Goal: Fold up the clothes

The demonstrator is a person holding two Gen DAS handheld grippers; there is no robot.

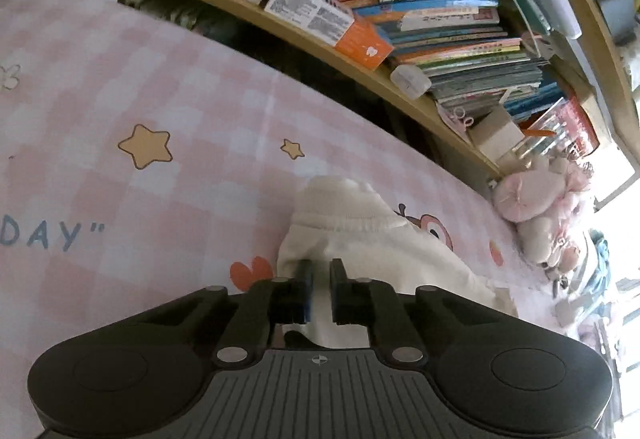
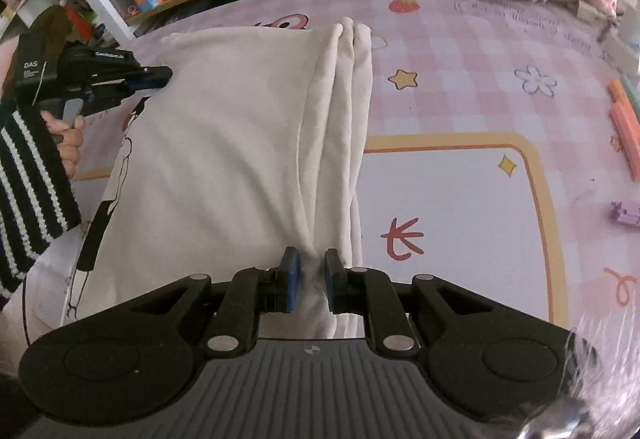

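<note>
- White garment [image 2: 240, 143], cream-toned, spread flat on pink checked bed sheet [image 2: 460, 51].
- Right edge gathered into long lengthwise pleats.
- Ribbed cuff or hem [image 1: 340, 205] at far end in left wrist view.
- Black line print along left side.

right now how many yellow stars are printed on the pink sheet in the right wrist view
2. One star lies just right of the folded white garment, near its far end. A smaller four-pointed star sits inside the orange-bordered white panel. More may be hidden under the garment.
</note>
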